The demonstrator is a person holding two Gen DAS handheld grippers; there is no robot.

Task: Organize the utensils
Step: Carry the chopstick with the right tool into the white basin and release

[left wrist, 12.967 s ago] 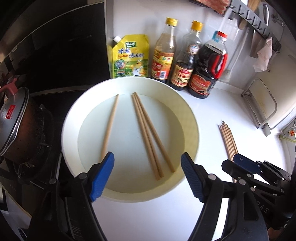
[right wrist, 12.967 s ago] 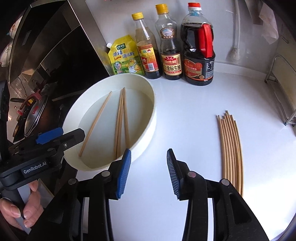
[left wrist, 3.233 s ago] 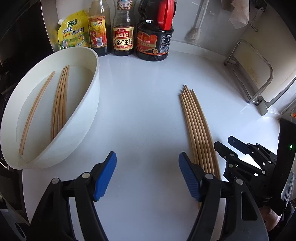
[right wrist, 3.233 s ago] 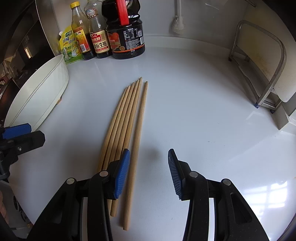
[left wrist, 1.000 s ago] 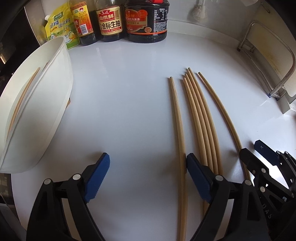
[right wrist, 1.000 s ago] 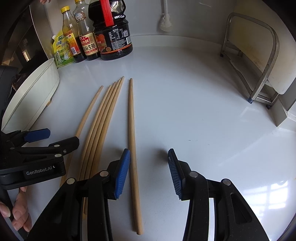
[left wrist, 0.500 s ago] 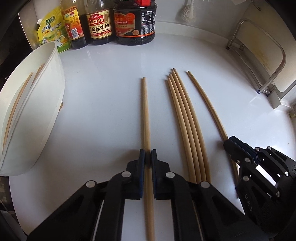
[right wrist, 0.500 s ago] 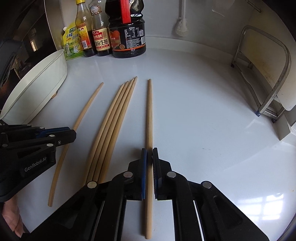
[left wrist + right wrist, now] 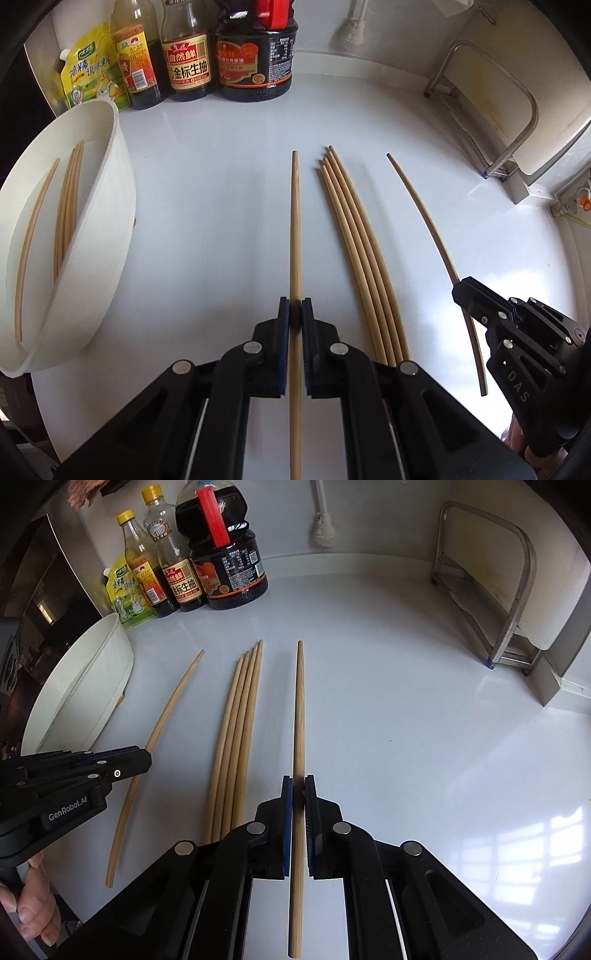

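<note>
Tan chopsticks (image 9: 295, 236) — white bowl (image 9: 110, 206)

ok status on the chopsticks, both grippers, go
Left gripper shut on one chopstick. Right gripper shut on another chopstick. Four loose chopsticks lie between them on the counter. Nothing in the way.

left gripper (image 9: 295, 319): jaws clamped | right gripper (image 9: 298, 794): jaws clamped

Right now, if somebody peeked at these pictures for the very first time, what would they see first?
First come the two black grippers, each pinching one chopstick: the left gripper is shut on the left chopstick, and the right gripper on the right chopstick. Four loose chopsticks lie side by side between them on the white counter. Off to the left sits a white bowl with more chopsticks inside.
</note>
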